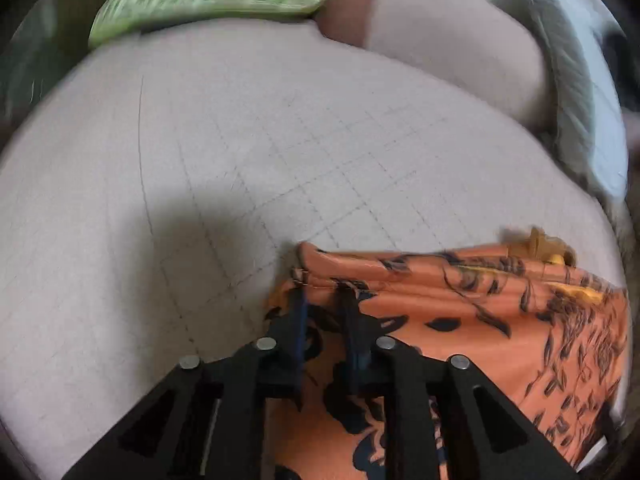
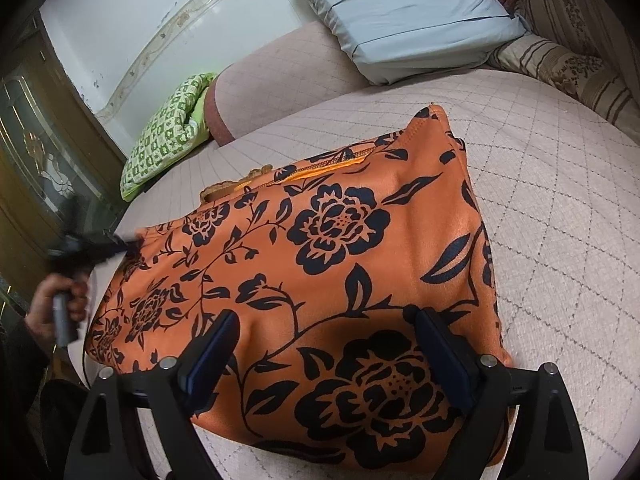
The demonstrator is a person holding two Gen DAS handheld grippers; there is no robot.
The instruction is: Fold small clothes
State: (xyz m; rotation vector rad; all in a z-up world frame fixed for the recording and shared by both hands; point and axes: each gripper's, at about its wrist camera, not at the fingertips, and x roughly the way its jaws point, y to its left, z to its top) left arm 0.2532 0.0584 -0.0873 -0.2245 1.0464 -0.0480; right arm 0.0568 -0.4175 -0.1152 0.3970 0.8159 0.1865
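An orange garment (image 2: 360,240) with black flower print lies spread flat on the quilted bed cover (image 2: 552,208). In the left wrist view my left gripper (image 1: 323,286) is shut on the garment's (image 1: 460,312) bunched left edge, with cloth pinched between the narrow jaws. The right wrist view shows that same left gripper (image 2: 120,245) at the garment's far left corner, held by a hand (image 2: 60,300). My right gripper (image 2: 330,328) stands open wide over the garment's near end, its fingers (image 2: 224,336) spread apart with only flat cloth below them.
A green patterned folded cloth (image 2: 168,136) lies at the bed's far left edge. A pale blue pillow (image 2: 400,20) and a striped cushion (image 2: 572,68) sit at the back. A dark wooden cabinet (image 2: 36,160) stands to the left of the bed.
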